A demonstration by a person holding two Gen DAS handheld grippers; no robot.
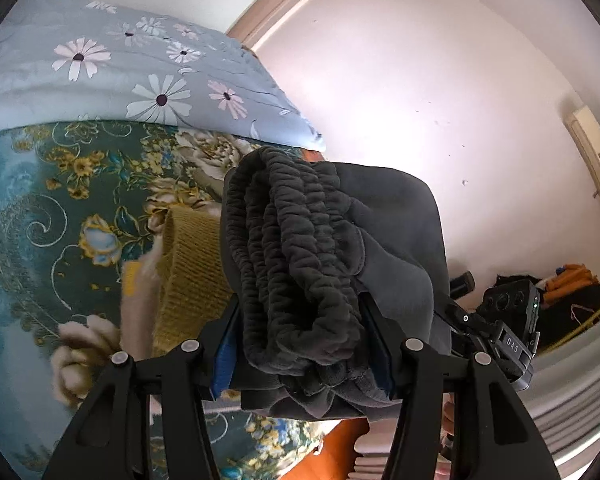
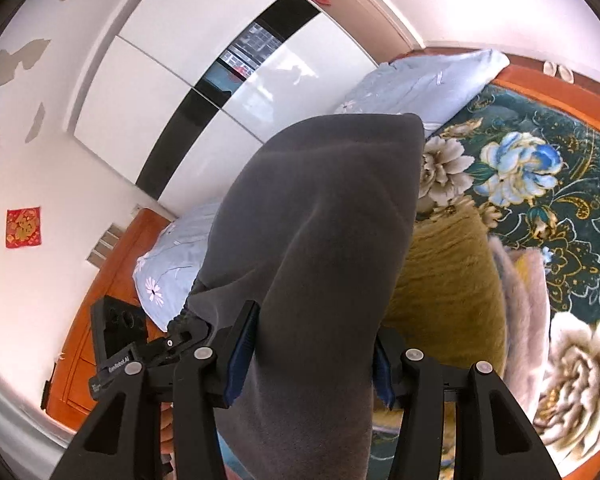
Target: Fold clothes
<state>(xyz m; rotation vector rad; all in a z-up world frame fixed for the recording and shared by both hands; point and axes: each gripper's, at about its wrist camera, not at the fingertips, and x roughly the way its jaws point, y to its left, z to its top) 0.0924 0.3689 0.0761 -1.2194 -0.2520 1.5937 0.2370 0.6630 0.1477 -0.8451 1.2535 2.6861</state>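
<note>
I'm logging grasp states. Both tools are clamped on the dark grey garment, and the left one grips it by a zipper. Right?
Not quite. The left tool grips the dark grey garment by its gathered elastic waistband, not a zipper; the left wrist view shows this. The right tool is clamped on it too.

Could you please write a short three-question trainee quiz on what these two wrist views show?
1. True or false: the left hand-held gripper is clamped on the bunched elastic waistband of the dark grey trousers.
2. What is the right hand-held gripper shut on: A smooth grey cloth, B pillow, C yellow knit?
3. Fill in: the yellow knit garment lies on the floral ____.

Key: 1 true; 2 A; 3 bedspread.
</note>
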